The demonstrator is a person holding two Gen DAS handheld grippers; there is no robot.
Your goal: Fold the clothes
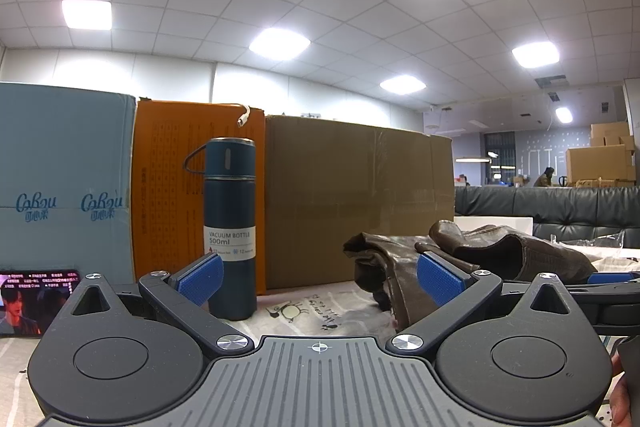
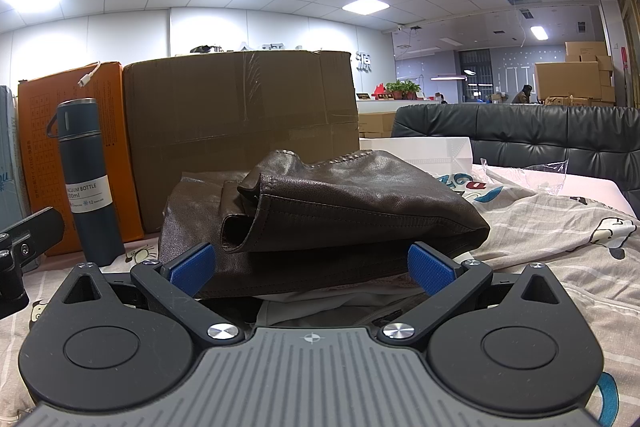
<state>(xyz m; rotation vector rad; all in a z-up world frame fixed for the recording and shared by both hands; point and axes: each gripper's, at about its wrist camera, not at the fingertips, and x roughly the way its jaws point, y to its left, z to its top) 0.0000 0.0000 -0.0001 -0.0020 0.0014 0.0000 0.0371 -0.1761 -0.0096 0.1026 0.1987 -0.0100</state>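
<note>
Left claw spread wide, right claw likewise (holding nothing), brown leather jacket ahead

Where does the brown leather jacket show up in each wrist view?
Left wrist: the brown leather jacket lies right of centre, behind the right blue pad.
Right wrist: it fills the centre, just beyond both pads.
Shared landmark: the dark blue vacuum bottle, left of the jacket in both.

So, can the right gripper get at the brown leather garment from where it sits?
Probably yes. The right gripper is open, with the brown leather garment lying directly ahead between its fingers and nothing in between.
</note>
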